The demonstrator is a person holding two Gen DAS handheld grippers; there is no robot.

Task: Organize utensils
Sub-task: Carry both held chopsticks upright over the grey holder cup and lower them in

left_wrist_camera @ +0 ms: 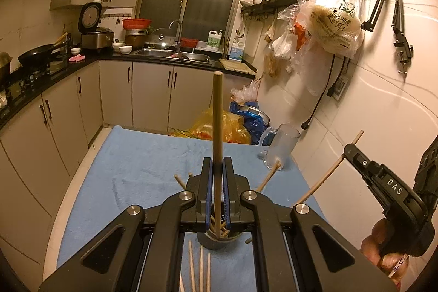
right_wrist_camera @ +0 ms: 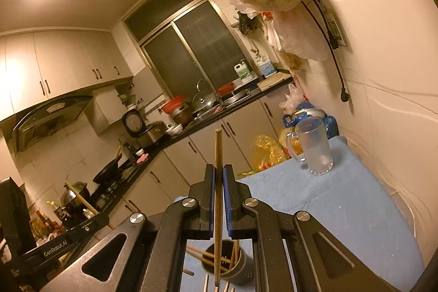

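My left gripper (left_wrist_camera: 218, 162) is shut on a wooden chopstick (left_wrist_camera: 217, 111) that stands upright over a dark cup (left_wrist_camera: 209, 244) holding several chopsticks. More chopsticks (left_wrist_camera: 201, 264) lie loose on the blue towel (left_wrist_camera: 137, 160). At the right edge, my right gripper (left_wrist_camera: 349, 150) grips a thin chopstick (left_wrist_camera: 325, 177) slanting up to the right. In the right wrist view, the right gripper (right_wrist_camera: 218, 169) is shut on that chopstick (right_wrist_camera: 218, 147), above the same cup (right_wrist_camera: 242, 272). The left gripper (right_wrist_camera: 101, 216) shows at lower left with its chopstick (right_wrist_camera: 79, 196).
A clear glass mug (left_wrist_camera: 282, 147) (right_wrist_camera: 314, 147) stands at the towel's far right corner by the tiled wall. Plastic bags (left_wrist_camera: 219, 127) sit on the floor beyond the table. Kitchen counters (left_wrist_camera: 175, 56) with sink and stove run along the back and left.
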